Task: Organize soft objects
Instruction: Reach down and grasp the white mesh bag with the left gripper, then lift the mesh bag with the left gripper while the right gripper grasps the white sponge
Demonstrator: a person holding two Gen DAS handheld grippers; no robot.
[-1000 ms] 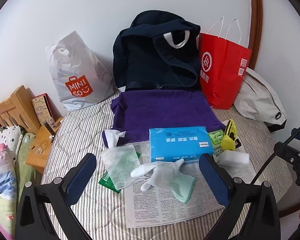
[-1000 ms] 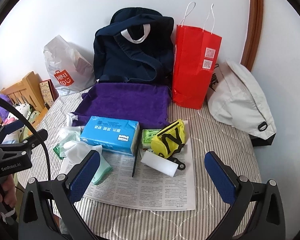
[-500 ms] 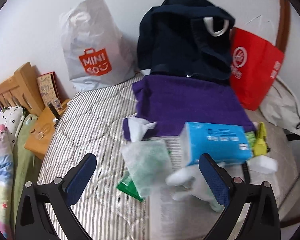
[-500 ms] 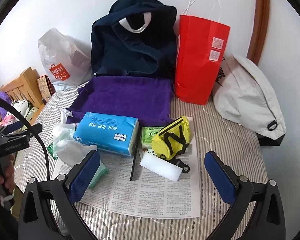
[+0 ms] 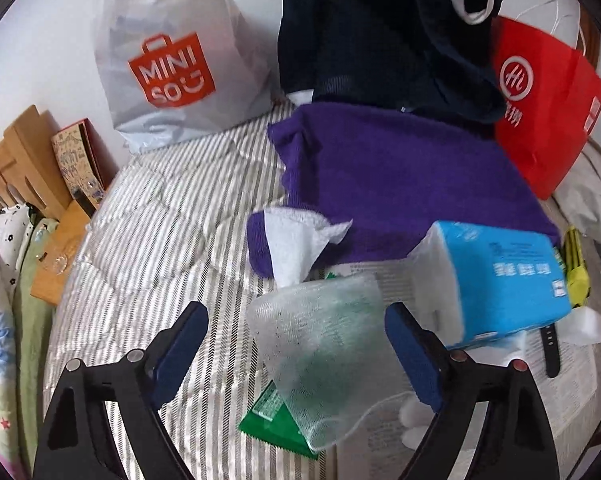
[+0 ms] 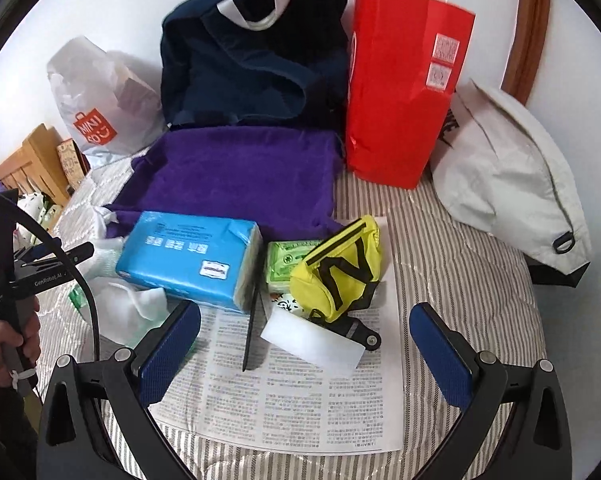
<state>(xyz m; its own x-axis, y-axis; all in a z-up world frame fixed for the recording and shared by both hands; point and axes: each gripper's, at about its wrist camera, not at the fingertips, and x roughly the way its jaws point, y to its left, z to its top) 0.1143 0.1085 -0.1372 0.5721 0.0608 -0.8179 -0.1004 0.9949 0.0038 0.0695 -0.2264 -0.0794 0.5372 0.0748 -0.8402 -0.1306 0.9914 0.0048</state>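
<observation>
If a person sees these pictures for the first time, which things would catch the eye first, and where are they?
Probably the red paper bag, standing against the wall at the back right, beside the dark navy bag. Next, the purple towel spread in front of the navy bag, with the bright blue tissue pack at its near edge. Close to the left tool, whose jaws are closing, a translucent mesh pouch lies between the fingers.

Left gripper (image 5: 296, 354) lower, closing around mesh pouch (image 5: 320, 344)

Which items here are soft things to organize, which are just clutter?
Job: mesh pouch, purple towel, white tissue, yellow pouch, white glove.
Lying about: tissue pack, newspaper, red bag, Miniso bag.
</observation>
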